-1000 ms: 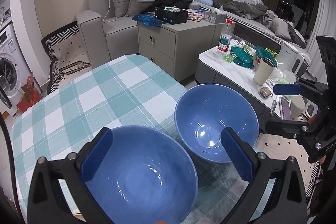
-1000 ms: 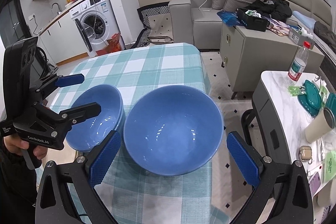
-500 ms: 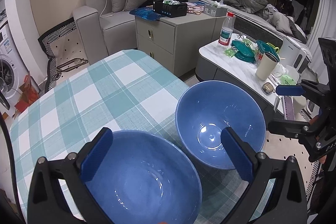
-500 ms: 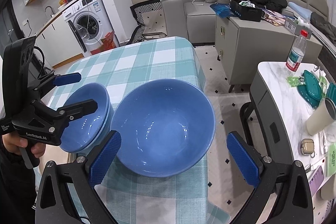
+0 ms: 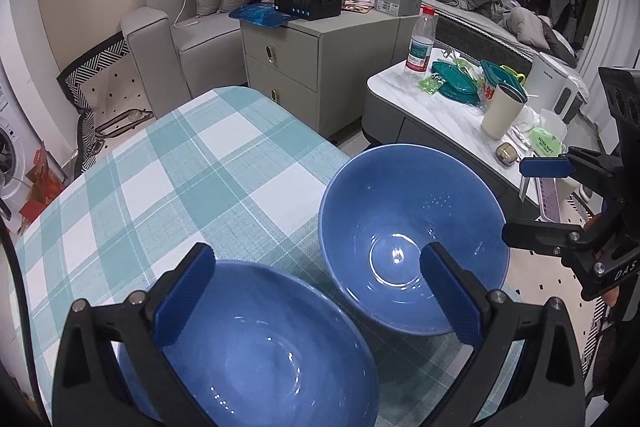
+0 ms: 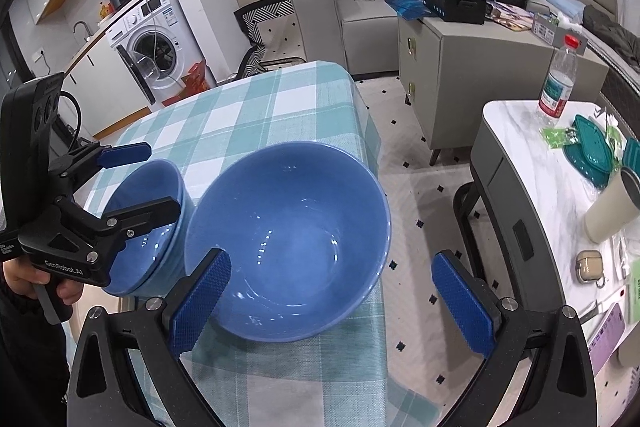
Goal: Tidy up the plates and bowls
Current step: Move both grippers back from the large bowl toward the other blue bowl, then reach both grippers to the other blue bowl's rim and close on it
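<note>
We find the left tongs [image 6: 132, 179] spread wide over the left bowl stack [image 6: 148, 227] — it looks like two bowls already nested, rims doubled. The single bowl [image 6: 288, 239] sits just beside it at the right edge of the checked bench [image 6: 256, 107], not yet stacked. The right tongs [image 6: 332, 303] hover spread around its near rim, pinching nothing. Both bowls stand upright, mouths up — round, no long axis. No plates visible.
</note>
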Action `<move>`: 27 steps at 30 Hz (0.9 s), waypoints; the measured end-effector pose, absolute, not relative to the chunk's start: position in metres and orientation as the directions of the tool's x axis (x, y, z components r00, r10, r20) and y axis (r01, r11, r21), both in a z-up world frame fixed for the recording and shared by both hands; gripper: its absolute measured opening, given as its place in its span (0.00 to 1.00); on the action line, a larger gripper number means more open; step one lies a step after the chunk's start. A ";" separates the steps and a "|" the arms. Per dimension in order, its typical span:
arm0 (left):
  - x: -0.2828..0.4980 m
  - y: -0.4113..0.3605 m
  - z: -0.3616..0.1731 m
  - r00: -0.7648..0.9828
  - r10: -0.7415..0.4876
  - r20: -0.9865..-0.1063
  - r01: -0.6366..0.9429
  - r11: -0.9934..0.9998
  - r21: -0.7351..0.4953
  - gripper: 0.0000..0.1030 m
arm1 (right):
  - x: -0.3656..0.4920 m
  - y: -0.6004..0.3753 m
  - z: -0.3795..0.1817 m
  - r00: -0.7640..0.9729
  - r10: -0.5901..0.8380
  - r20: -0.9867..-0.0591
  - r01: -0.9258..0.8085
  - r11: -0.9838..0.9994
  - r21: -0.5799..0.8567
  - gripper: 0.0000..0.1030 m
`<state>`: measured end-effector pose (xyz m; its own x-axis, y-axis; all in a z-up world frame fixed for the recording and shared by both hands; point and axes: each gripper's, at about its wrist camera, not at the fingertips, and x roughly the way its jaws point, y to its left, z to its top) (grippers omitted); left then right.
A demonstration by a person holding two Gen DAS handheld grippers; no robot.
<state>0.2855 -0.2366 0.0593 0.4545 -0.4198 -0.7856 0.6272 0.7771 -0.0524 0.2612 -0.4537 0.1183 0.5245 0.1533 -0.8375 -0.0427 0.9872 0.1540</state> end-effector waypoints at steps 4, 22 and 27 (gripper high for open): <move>0.289 -0.242 0.056 0.447 -0.415 -0.792 0.636 0.770 -0.045 1.00 | 0.263 -0.458 0.110 0.513 0.157 -0.844 -0.032 0.986 0.164 0.99; 0.302 -0.267 0.042 0.406 -0.407 -0.818 0.677 0.736 -0.031 0.98 | 0.267 -0.463 0.087 0.479 0.178 -0.860 -0.010 0.980 0.198 0.99; 0.303 -0.274 0.038 0.401 -0.400 -0.824 0.687 0.726 -0.018 0.98 | 0.268 -0.463 0.081 0.466 0.184 -0.865 -0.003 0.978 0.207 0.99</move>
<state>0.3032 -0.2740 0.0384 0.4010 -0.4000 -0.8241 0.6873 0.7261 -0.0180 0.2680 -0.4630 0.0813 0.4659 0.1843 -0.8655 -0.0026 0.9784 0.2069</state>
